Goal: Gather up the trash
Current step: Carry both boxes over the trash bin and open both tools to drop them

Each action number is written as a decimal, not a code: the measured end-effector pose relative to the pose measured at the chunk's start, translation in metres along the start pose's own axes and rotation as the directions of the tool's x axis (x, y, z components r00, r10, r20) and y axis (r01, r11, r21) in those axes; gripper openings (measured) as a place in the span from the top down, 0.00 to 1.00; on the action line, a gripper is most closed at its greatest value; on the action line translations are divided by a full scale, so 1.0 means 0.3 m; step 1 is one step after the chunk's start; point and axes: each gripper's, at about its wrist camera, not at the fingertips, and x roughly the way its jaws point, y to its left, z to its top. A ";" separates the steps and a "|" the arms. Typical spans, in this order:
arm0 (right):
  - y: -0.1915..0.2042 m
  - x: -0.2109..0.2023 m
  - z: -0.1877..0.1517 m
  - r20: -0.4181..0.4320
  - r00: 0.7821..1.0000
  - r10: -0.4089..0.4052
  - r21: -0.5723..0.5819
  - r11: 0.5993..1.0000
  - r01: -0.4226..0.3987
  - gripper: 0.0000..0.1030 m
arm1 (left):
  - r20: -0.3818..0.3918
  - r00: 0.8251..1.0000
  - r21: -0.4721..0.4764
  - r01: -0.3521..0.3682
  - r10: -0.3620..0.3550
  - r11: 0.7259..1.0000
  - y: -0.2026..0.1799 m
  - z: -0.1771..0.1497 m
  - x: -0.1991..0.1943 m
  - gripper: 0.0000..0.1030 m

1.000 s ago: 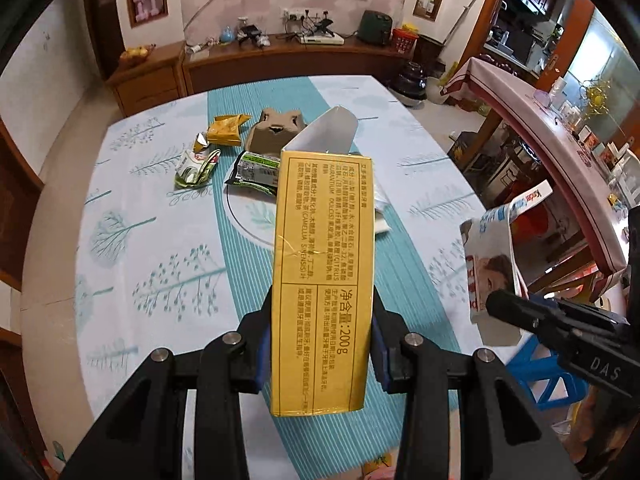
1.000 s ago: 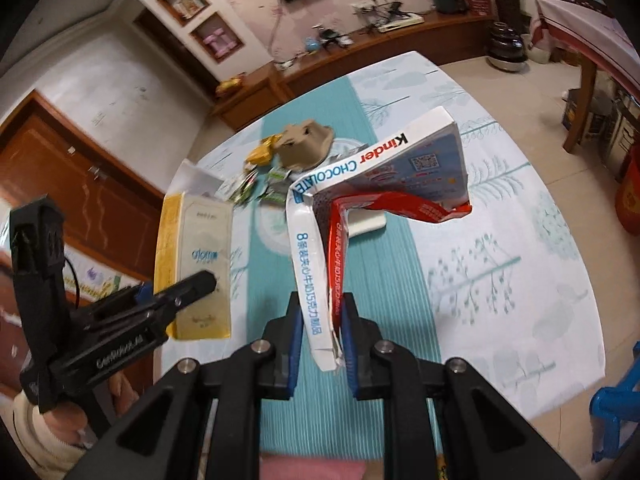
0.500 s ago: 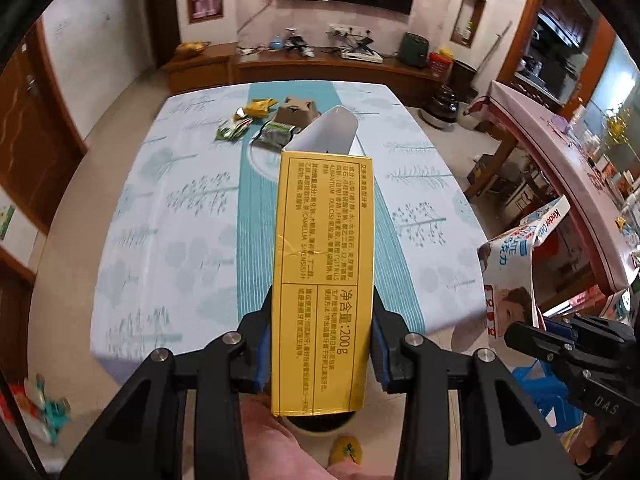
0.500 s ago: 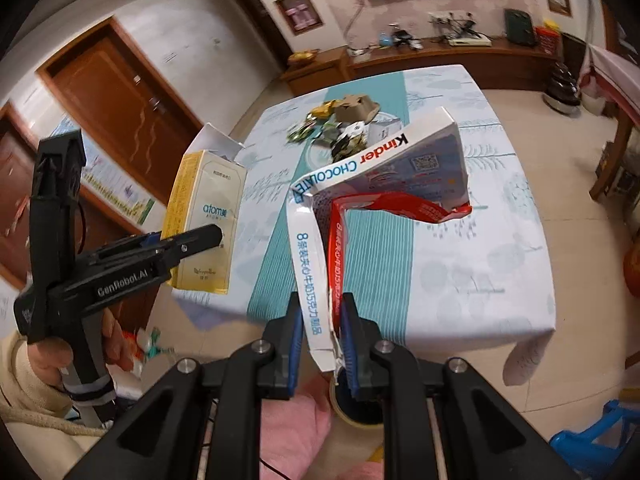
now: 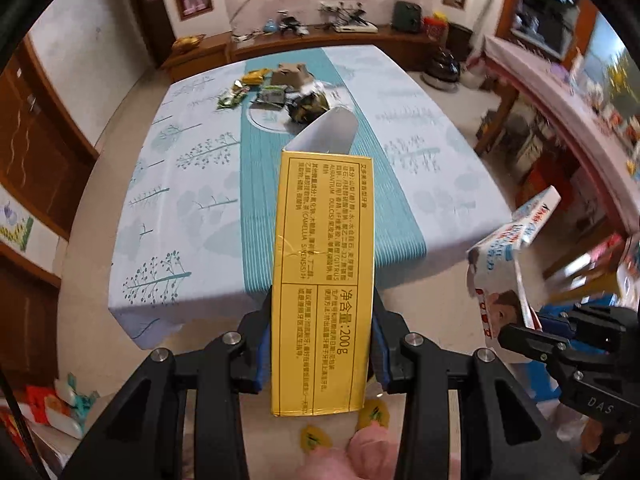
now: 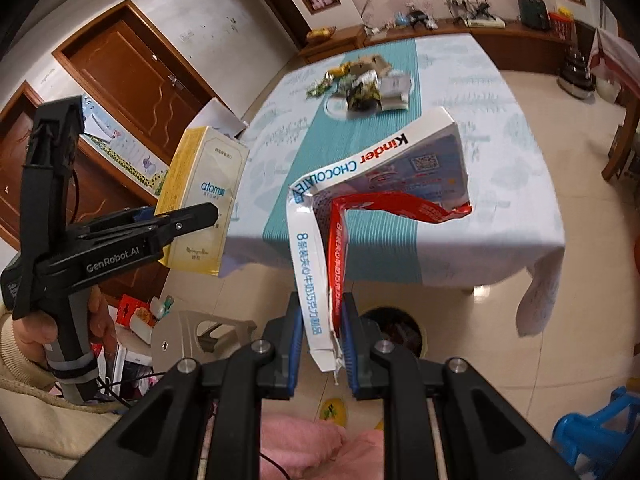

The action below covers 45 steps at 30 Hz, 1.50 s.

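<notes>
L wrist view: left tongs point(image 5: 320, 354) clamped on yellow carton point(image 5: 323, 280), long axis running straight out from the tongs, flap open at far end; more trash point(image 5: 280, 92) well off on the far surface point(image 5: 192, 184). R wrist view: right tongs point(image 6: 322, 338) pinch the torn Kinder box point(image 6: 384, 184) by its strip, box hanging fwd. Bin point(image 6: 394, 330) on the floor sits just below/ahead of the right tongs, so that side looks nearer for the drop.

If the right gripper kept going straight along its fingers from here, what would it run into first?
Probably the near edge of the table: the right gripper, shut on the Kinder box, points at it from off the table. Depth is hard to judge.
</notes>
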 end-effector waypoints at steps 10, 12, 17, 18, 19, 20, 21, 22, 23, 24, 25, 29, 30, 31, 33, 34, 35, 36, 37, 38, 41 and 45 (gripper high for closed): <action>-0.037 0.218 -0.205 -0.111 0.993 -0.044 0.121 0.991 0.057 0.83 | -0.100 0.991 0.021 0.086 -0.084 0.996 -0.038 -0.162 0.204 0.64; -0.054 0.268 -0.231 -0.125 0.991 -0.053 0.142 0.987 0.071 0.83 | -0.127 0.987 0.026 0.099 -0.095 0.995 -0.047 -0.208 0.266 0.64; -0.125 0.412 -0.329 -0.156 0.985 -0.076 0.228 0.967 0.111 0.83 | -0.177 0.979 0.049 0.116 -0.106 0.992 -0.061 -0.321 0.440 0.64; -0.143 0.442 -0.350 -0.162 0.983 -0.083 0.244 0.962 0.121 0.83 | -0.191 0.976 0.056 0.116 -0.103 0.992 -0.064 -0.342 0.482 0.64; -0.158 0.470 -0.367 -0.167 0.982 -0.092 0.255 0.958 0.133 0.83 | -0.207 0.973 0.063 0.117 -0.101 0.991 -0.068 -0.363 0.525 0.64; -0.172 0.493 -0.381 -0.171 0.980 -0.098 0.264 0.954 0.141 0.83 | -0.222 0.970 0.068 0.120 -0.102 0.990 -0.071 -0.383 0.567 0.64; -0.190 0.523 -0.401 -0.177 0.979 -0.103 0.275 0.950 0.149 0.83 | -0.235 0.967 0.073 0.122 -0.102 0.990 -0.074 -0.403 0.613 0.64; -0.205 0.553 -0.416 -0.183 0.977 -0.109 0.282 0.946 0.159 0.83 | -0.244 0.964 0.076 0.125 -0.103 0.989 -0.076 -0.417 0.650 0.64; -0.222 0.580 -0.433 -0.189 0.975 -0.117 0.290 0.942 0.169 0.83 | -0.256 0.961 0.080 0.129 -0.105 0.988 -0.079 -0.437 0.700 0.63; -0.235 0.601 -0.446 -0.192 0.974 -0.121 0.295 0.939 0.175 0.83 | -0.264 0.959 0.081 0.131 -0.106 0.988 -0.082 -0.450 0.738 0.63; -0.249 0.623 -0.457 -0.196 0.972 -0.126 0.304 0.935 0.183 0.83 | -0.273 0.956 0.082 0.134 -0.107 0.988 -0.084 -0.464 0.779 0.63; -0.315 0.736 -0.517 -0.207 0.967 -0.149 0.323 0.923 0.211 0.83 | -0.310 0.946 0.096 0.129 -0.094 0.987 -0.101 -0.520 0.956 0.63; -0.333 0.766 -0.530 -0.208 0.966 -0.152 0.330 0.919 0.215 0.83 | -0.320 0.943 0.099 0.127 -0.090 0.987 -0.106 -0.534 1.001 0.63; -0.346 0.791 -0.541 -0.207 0.966 -0.154 0.333 0.917 0.218 0.83 | -0.328 0.941 0.101 0.127 -0.087 0.987 -0.112 -0.546 1.045 0.63; -0.368 0.846 -0.555 -0.206 0.965 -0.161 0.336 0.915 0.224 0.83 | -0.341 0.936 0.102 0.132 -0.090 0.986 -0.122 -0.567 1.116 0.63; -0.383 0.871 -0.572 -0.207 0.965 -0.163 0.338 0.913 0.227 0.83 | -0.346 0.934 0.106 0.132 -0.087 0.986 -0.126 -0.578 1.148 0.63; -0.390 0.888 -0.588 -0.208 0.964 -0.163 0.340 0.913 0.227 0.83 | -0.349 0.933 0.112 0.131 -0.085 0.985 -0.130 -0.587 1.179 0.63; -0.408 0.916 -0.591 -0.209 0.964 -0.163 0.340 0.912 0.228 0.83 | -0.350 0.933 0.117 0.133 -0.085 0.984 -0.135 -0.594 1.211 0.63; -0.416 0.941 -0.598 -0.211 0.963 -0.165 0.339 0.912 0.231 0.83 | -0.353 0.931 0.118 0.138 -0.088 0.983 -0.135 -0.600 1.234 0.63; -0.426 0.967 -0.608 -0.215 0.962 -0.168 0.336 0.912 0.235 0.83 | -0.362 0.927 0.115 0.152 -0.101 0.982 -0.140 -0.608 1.263 0.62; -0.441 1.020 -0.616 -0.218 0.961 -0.172 0.331 0.913 0.238 0.83 | -0.380 0.915 0.086 0.182 -0.137 0.980 -0.135 -0.620 1.314 0.39; -0.458 1.038 -0.608 -0.213 0.961 -0.174 0.326 0.915 0.238 0.83 | -0.356 0.915 0.008 0.206 -0.190 0.978 -0.105 -0.626 1.350 0.33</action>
